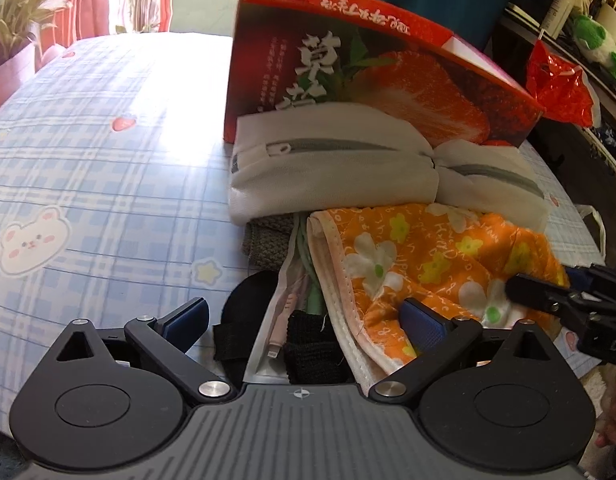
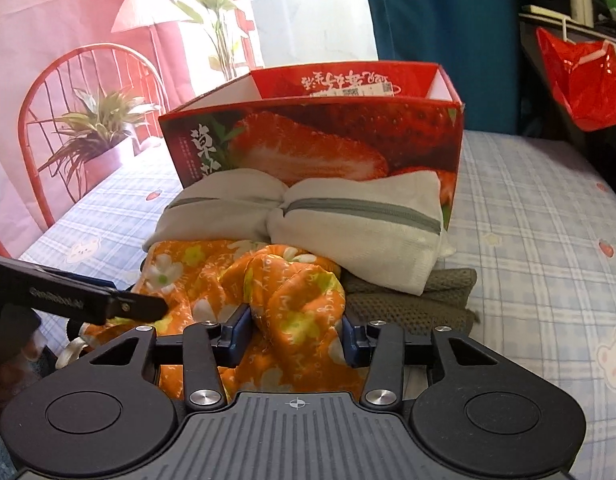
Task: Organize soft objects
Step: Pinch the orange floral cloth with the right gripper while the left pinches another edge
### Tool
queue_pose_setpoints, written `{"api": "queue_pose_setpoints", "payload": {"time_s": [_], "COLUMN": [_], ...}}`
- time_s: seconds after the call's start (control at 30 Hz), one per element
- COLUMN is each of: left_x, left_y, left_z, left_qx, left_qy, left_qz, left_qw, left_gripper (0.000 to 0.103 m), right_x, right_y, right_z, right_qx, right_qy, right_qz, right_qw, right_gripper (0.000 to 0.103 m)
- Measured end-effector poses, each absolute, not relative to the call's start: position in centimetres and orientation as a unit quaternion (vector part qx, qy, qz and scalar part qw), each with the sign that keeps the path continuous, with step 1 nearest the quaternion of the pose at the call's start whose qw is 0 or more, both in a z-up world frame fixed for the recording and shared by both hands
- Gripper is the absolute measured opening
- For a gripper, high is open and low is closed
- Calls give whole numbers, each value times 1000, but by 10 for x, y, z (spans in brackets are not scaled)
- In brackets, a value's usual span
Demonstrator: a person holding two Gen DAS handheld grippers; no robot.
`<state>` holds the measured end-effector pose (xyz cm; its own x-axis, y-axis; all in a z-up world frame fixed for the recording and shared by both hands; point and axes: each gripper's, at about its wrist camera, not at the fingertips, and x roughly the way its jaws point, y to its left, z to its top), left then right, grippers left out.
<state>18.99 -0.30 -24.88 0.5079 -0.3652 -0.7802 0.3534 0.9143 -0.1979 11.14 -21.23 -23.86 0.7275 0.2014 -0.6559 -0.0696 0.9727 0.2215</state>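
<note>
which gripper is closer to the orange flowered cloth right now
Right. The right gripper has a bunched fold of the orange flowered cloth between its pads. The left gripper stands open at the cloth's other edge, one finger resting on the fabric.

A bed covered in a pale blue checked sheet (image 1: 107,168) printed with small bears, stars and strawberries fills the foreground, brightly lit by daylight. Behind it hangs a pink curtain (image 2: 67,40) printed with a lamp, a red chair and potted plants, beside a teal drape (image 2: 440,20). Dark cluttered shelving (image 1: 580,80), hard to make out, stands on the right, with a red plastic bag (image 2: 580,80) hanging.
</note>
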Motion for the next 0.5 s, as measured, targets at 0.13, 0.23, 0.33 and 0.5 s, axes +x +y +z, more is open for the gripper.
{"api": "queue_pose_setpoints", "payload": {"time_s": [0.13, 0.23, 0.33, 0.5], "left_x": [184, 183, 184, 183], "left_y": [-3, -1, 2, -6], "left_z": [-234, -223, -217, -214], "left_qx": [12, 13, 1, -3], "left_qy": [430, 417, 413, 415], "left_qz": [-206, -201, -207, -235], "left_qw": [879, 886, 887, 879], "left_gripper": [83, 71, 59, 55], "right_x": [113, 114, 114, 114], "right_y": [-211, -212, -214, -215], "right_z": [-242, -245, -248, -249], "right_qx": [93, 99, 104, 108], "right_qy": [367, 372, 375, 377], "right_qz": [72, 70, 70, 70], "right_qw": [923, 920, 918, 917], "right_gripper": [41, 41, 41, 41]}}
